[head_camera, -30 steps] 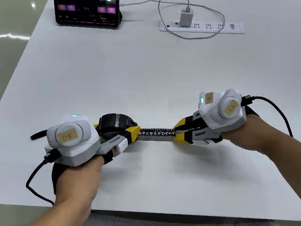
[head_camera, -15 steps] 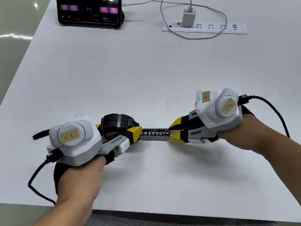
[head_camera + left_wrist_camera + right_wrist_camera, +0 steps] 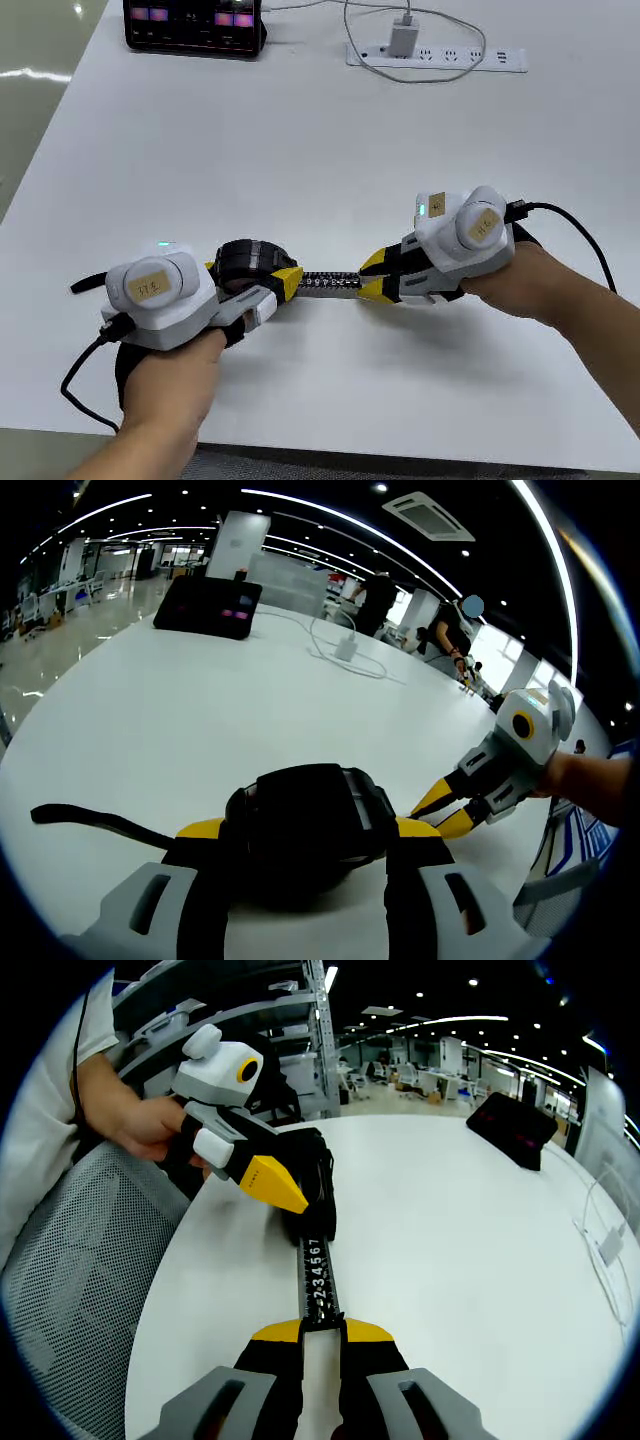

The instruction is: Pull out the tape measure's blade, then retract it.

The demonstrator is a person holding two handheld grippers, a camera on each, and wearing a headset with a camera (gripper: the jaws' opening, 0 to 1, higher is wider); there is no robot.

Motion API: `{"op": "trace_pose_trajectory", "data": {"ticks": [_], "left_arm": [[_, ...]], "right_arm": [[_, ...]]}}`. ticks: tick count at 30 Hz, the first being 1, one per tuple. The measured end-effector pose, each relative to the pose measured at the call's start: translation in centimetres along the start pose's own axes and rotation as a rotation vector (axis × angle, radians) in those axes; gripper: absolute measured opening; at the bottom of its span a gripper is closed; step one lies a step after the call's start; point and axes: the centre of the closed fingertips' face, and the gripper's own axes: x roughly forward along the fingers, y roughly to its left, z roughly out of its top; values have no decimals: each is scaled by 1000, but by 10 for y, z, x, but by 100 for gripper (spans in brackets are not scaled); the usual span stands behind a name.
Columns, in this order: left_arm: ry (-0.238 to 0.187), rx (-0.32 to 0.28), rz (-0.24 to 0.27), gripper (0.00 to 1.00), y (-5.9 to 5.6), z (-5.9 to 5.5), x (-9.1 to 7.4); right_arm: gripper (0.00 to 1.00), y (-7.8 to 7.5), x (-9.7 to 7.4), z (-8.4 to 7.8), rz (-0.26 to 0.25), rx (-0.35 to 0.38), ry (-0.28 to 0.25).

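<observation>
while left gripper (image 3: 262, 292) clamps tape measure (image 3: 243, 262) on table (image 3: 320, 150), right gripper (image 3: 371, 277) pinches blade (image 3: 330, 283) tip, short length out. good practice: move right gripper straight along blade axis, low, steady; hold tape measure still, avoid kink.

Lighting: bright, even, overhead; we log ceiling strip lights (image 3: 560, 565) in both gripper views. White bench (image 3: 300, 150): faint sheen. Shadows: soft, beneath the left hand-held gripper (image 3: 272, 272) and the right hand-held gripper (image 3: 370, 277). Glare: 1 streak on the floor (image 3: 30, 75), head view, left edge. Focus: head view sharp; blade (image 3: 316, 1280) digits legible. Distortion: fisheye bending toward the edges of the 2 gripper views. Dark tape measure (image 3: 300, 820) case: little detail.
</observation>
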Motion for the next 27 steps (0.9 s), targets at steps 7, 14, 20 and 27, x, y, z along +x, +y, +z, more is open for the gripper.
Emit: {"op": "trace_pose_trajectory", "data": {"ticks": [7, 14, 20, 27], "left_arm": [[0, -1, -3, 58, -1, 0, 0], [-1, -4, -4, 58, -1, 1, -1], [-1, -5, -4, 58, -1, 1, -1], [-2, -7, -5, 58, -1, 1, -2]], "right_arm": [[9, 0, 5, 4, 7, 2, -5], [9, 0, 14, 12, 16, -1, -16], [9, 1, 18, 17, 22, 2, -18], [9, 1, 26, 23, 28, 6, -23]]}}
